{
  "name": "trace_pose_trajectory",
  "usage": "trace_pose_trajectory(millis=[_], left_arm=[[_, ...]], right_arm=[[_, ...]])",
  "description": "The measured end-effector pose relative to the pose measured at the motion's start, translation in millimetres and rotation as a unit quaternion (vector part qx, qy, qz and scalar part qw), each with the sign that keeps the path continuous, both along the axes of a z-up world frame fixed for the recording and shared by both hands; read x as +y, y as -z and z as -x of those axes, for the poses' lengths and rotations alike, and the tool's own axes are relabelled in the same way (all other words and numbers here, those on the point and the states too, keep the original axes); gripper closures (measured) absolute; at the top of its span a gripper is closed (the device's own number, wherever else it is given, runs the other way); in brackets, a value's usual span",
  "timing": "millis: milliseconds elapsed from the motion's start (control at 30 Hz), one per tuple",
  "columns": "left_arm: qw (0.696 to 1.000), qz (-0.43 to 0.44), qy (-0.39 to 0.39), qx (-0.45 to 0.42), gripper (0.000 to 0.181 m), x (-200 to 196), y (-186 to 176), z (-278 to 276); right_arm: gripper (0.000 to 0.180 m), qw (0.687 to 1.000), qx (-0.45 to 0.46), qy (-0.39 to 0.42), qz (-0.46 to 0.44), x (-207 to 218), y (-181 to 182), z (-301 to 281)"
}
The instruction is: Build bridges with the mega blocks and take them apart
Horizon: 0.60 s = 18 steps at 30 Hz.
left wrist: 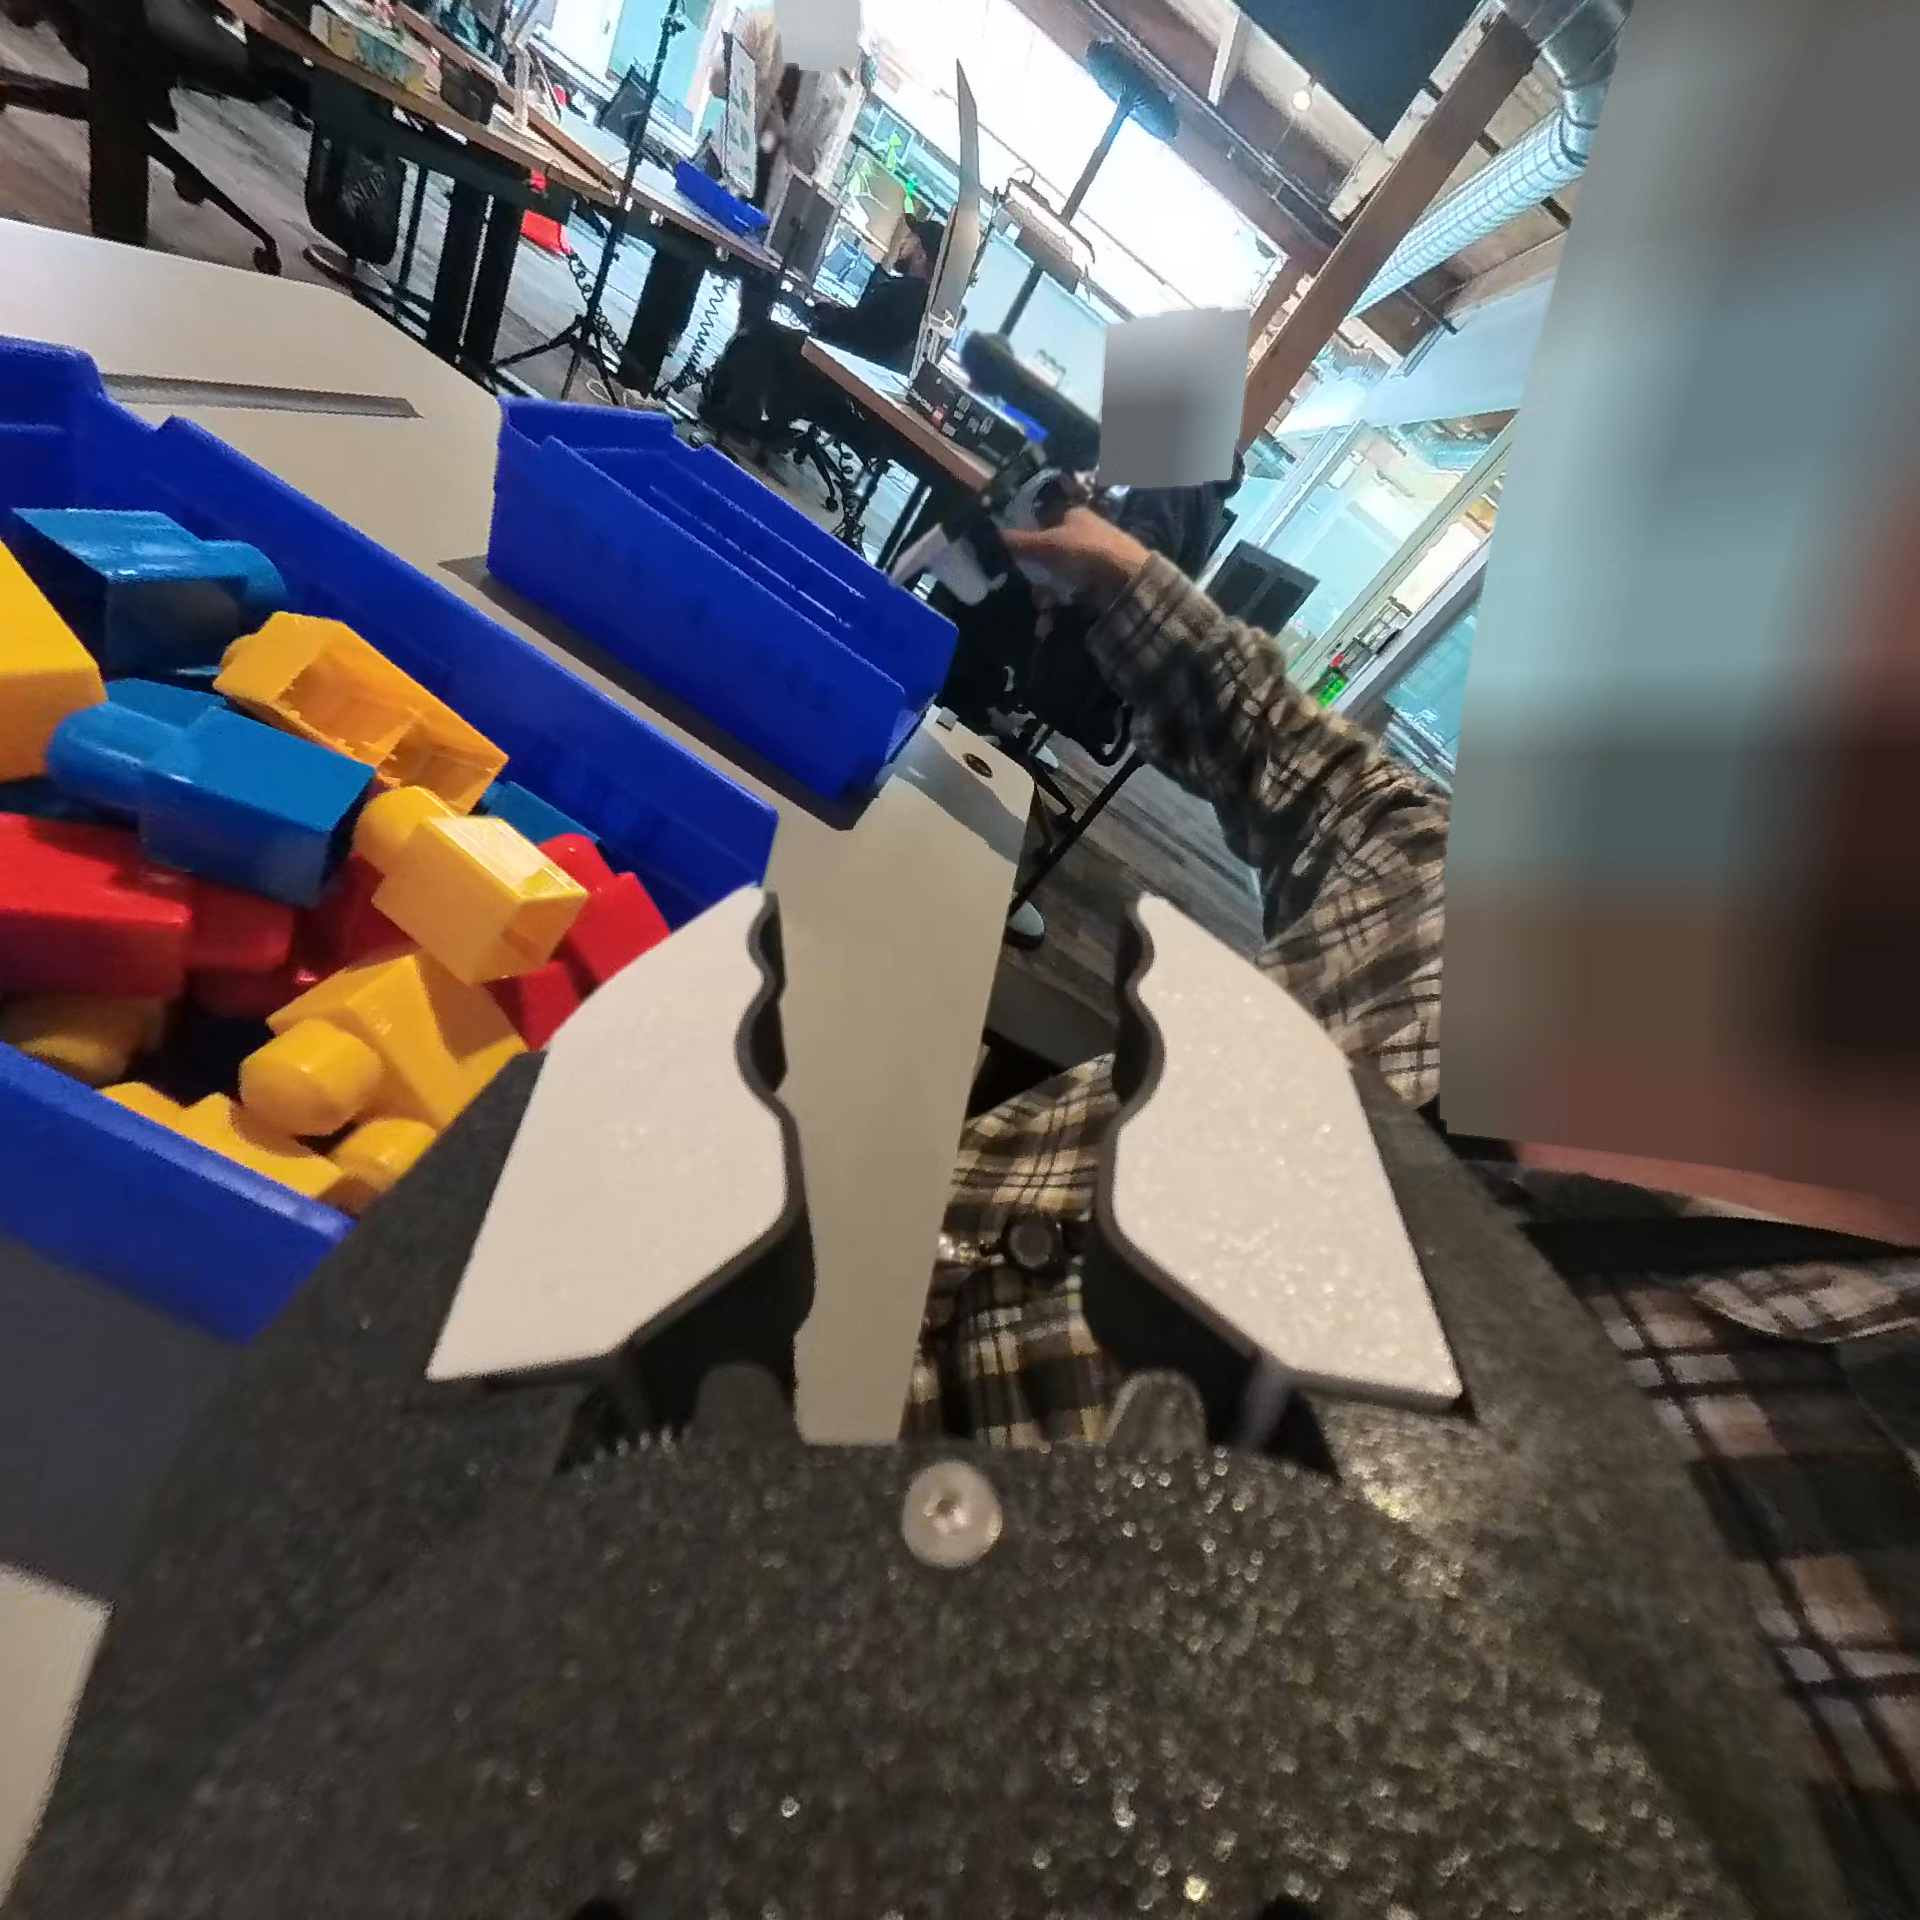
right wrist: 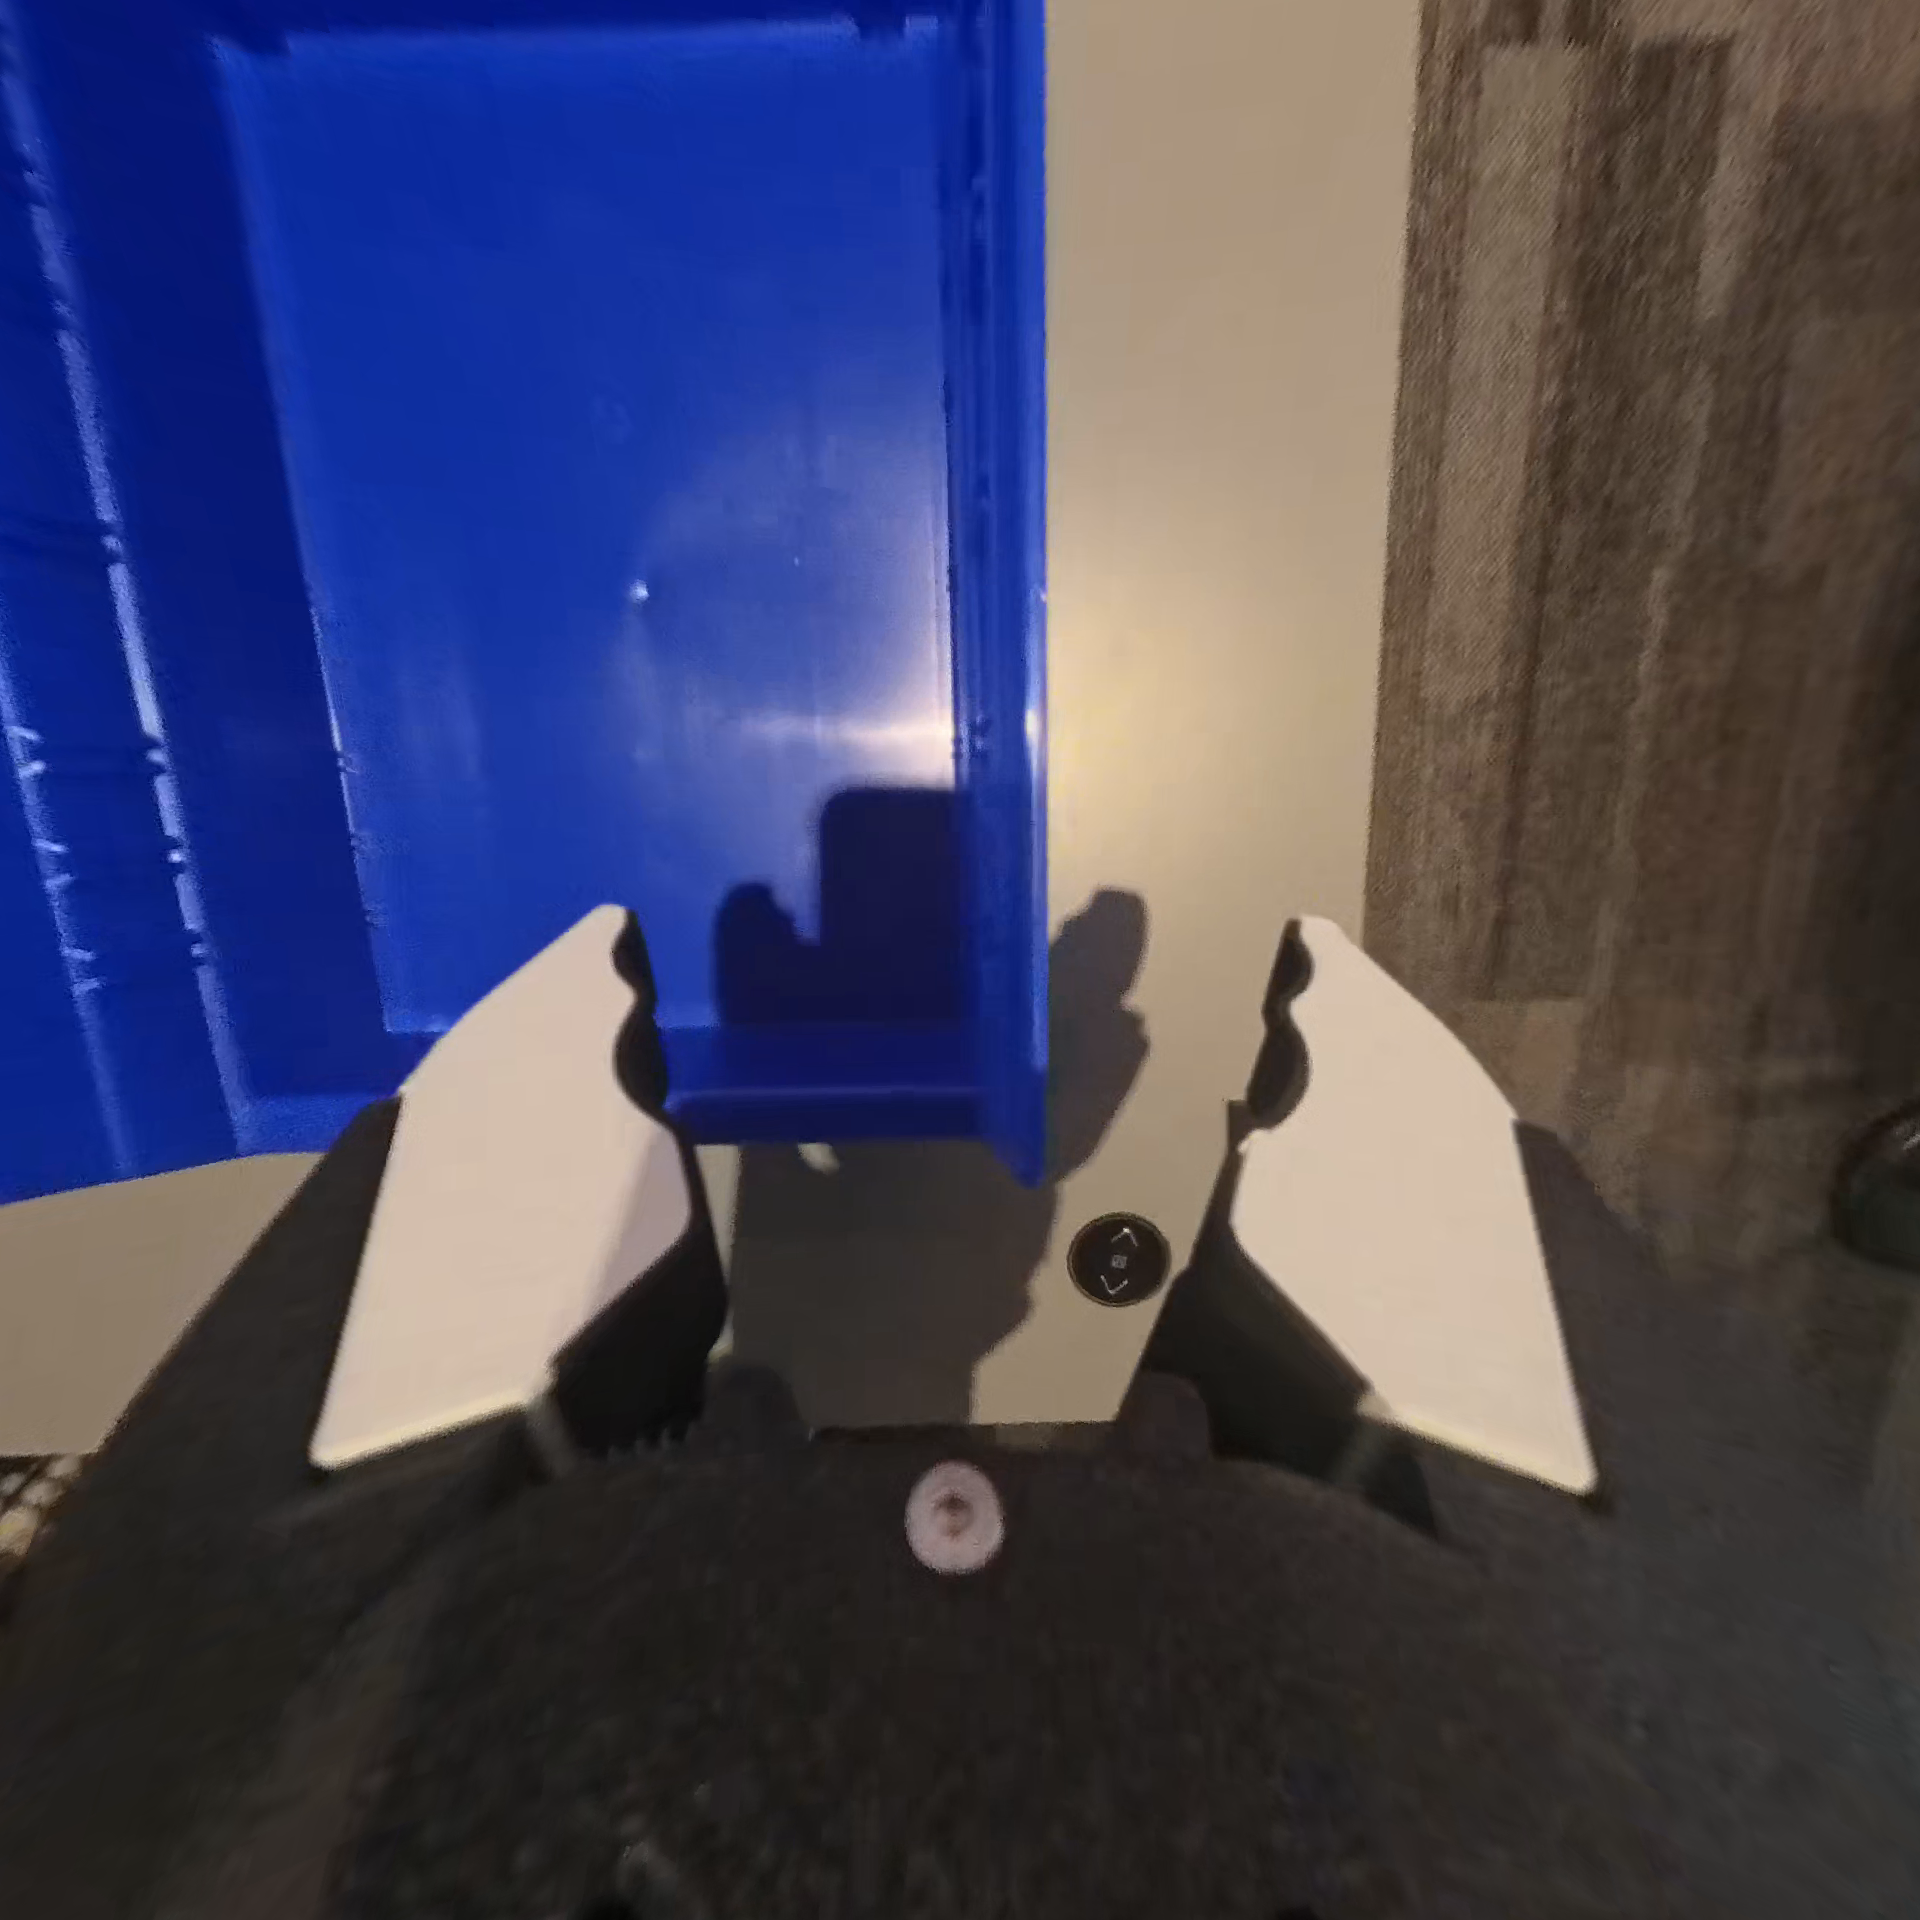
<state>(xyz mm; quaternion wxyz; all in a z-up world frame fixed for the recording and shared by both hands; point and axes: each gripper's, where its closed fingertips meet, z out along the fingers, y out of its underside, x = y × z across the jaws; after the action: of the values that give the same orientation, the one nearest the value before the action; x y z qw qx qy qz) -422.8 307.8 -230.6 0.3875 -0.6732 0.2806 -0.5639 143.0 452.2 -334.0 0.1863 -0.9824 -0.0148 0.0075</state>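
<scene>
A blue bin point(left wrist: 582, 727) at the left of the left wrist view holds several red, yellow and blue mega blocks point(left wrist: 312, 852). My left gripper point(left wrist: 951, 935) is open and empty, just right of that bin, over the grey table's edge point(left wrist: 894, 1039). A second, empty blue bin point(left wrist: 717, 592) stands farther along the table. In the right wrist view my right gripper point(right wrist: 956, 956) is open and empty, above the near right corner of the empty blue bin point(right wrist: 623, 520). The right gripper also shows far off in the left wrist view point(left wrist: 997, 520), held by a hand.
The table's right edge point(right wrist: 1351, 623) drops to a wood-grain floor point(right wrist: 1662, 520). A round black button point(right wrist: 1118, 1259) sits in the table near the bin's corner. A person in a plaid shirt point(left wrist: 1299, 790) stands close on the right. Desks and chairs fill the background. The gap from one gripper's tips to the other's is roughly 60 cm.
</scene>
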Motion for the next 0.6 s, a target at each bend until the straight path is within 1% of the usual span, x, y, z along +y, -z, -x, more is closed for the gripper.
trace_pose_trajectory(millis=[133, 200, 233, 267, 300, 333, 400, 433, 533, 600], left_arm=[[1.000, -0.001, -0.002, 0.006, 0.119, -10, 2, 3], [1.000, -0.004, -0.005, 0.009, 0.119, -14, 1, 5], [1.000, -0.006, -0.006, 0.009, 0.119, -16, 1, 6], [1.000, -0.009, -0.008, 0.009, 0.119, -18, 1, 7], [1.000, -0.010, -0.008, 0.008, 0.119, -19, 0, 8], [1.000, -0.011, -0.009, 0.006, 0.120, -21, 1, 9], [1.000, -0.008, -0.009, 0.005, 0.120, -23, 3, 10], [1.000, -0.004, -0.008, 0.006, 0.120, -24, 5, 11], [1.000, 0.006, -0.008, 0.008, 0.121, -24, 11, 14], [1.000, 0.009, -0.012, 0.004, 0.121, -23, 12, 17]], right_arm=[[0.078, 0.999, -0.010, 0.015, 0.031, 3, 21, -8], [0.089, 0.998, -0.012, 0.021, 0.051, 8, 29, -9], [0.100, 0.998, -0.014, 0.023, 0.062, 10, 33, -10], [0.115, 0.997, -0.015, 0.023, 0.075, 12, 37, -10], [0.139, 0.996, -0.014, 0.019, 0.089, 13, 42, -10], [0.167, 0.994, -0.005, 0.011, 0.105, 14, 46, -9], [0.174, 0.991, 0.047, 0.025, 0.126, 16, 49, -3], [0.174, 0.989, 0.064, 0.028, 0.130, 17, 49, -4], [0.174, 0.988, 0.057, 0.032, 0.141, 16, 49, -17], [0.174, 0.987, 0.067, 0.031, 0.142, 14, 49, -24]])
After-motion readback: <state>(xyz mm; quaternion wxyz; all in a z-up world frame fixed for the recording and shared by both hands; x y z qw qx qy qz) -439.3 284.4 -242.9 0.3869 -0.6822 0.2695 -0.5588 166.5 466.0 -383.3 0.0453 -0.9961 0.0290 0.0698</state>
